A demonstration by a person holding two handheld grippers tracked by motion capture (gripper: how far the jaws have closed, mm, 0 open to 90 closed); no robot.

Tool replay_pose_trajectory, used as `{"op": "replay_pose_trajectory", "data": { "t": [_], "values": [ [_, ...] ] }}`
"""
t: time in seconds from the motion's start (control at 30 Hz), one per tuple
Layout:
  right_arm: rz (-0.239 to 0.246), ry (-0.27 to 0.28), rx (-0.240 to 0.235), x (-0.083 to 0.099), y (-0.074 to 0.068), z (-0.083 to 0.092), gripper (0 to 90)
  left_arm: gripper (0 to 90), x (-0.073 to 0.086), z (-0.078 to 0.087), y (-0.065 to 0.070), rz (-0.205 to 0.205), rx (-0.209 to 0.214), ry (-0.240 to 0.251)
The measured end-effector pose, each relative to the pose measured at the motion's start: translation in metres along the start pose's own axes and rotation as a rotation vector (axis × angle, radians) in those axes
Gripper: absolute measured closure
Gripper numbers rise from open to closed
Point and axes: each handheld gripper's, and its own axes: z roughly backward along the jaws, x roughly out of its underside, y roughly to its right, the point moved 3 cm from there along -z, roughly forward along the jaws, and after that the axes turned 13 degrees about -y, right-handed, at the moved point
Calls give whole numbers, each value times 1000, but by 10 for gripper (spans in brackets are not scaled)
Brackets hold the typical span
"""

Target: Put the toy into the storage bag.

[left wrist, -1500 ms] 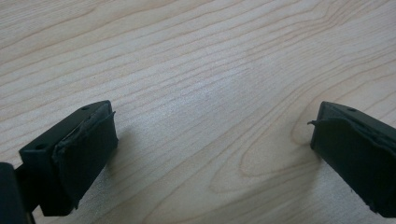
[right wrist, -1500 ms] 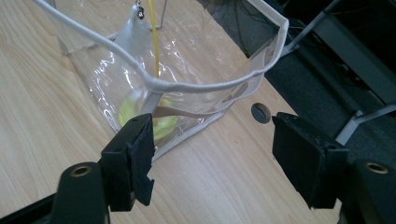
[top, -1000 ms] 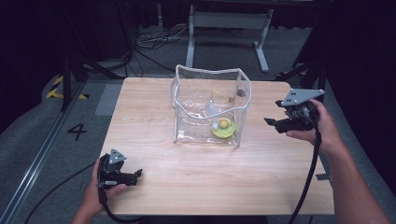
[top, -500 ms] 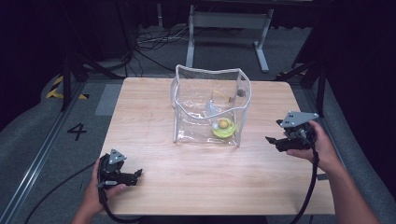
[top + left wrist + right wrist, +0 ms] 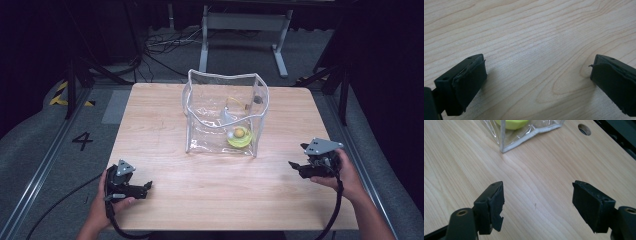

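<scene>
One clear bag (image 5: pixel 225 112) upright on table (image 5: pixel 150 125), yellow-green item (image 5: pixel 239 137) inside

The clear bag (image 5: pixel 226 115) is standing in the middle of the table (image 5: pixel 160 115), blocking the way across. Bare wood is lying open all around it, with room for a gripper to pass.

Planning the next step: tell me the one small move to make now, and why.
Probably rest the right gripper on the table. Both grippers are open and empty, its jaws have just been opening, and it sits low, apart from the clear bag, like the left gripper.
</scene>
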Motion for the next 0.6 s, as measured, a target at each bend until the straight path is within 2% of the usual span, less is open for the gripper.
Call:
{"op": "replay_pose_trajectory", "data": {
  "t": [0.07,0.1,0.17,0.2,0.27,0.5,0.53,0.6],
  "values": [
    [-19,-6,3,11,2,-3,256,7,0,0,0,2,0,1],
    [-19,-6,3,11,2,-3,256,7,0,0,0,2,0,1],
    [-64,-8,-9,27,4,-9,252,7,0,0,0,2,0,2],
    [-64,-8,-9,27,4,-9,252,7,0,0,0,2,0,2],
    [-118,14,-29,43,6,-14,251,7,0,0,0,2,1,2],
    [-193,14,-43,74,6,-21,237,7,0,0,0,0,0,0],
    [-204,18,-32,80,6,-21,240,7,0,0,0,1,0,1],
    [-243,27,-37,90,6,-22,240,7,0,0,0,0,0,0]
  ]
}}
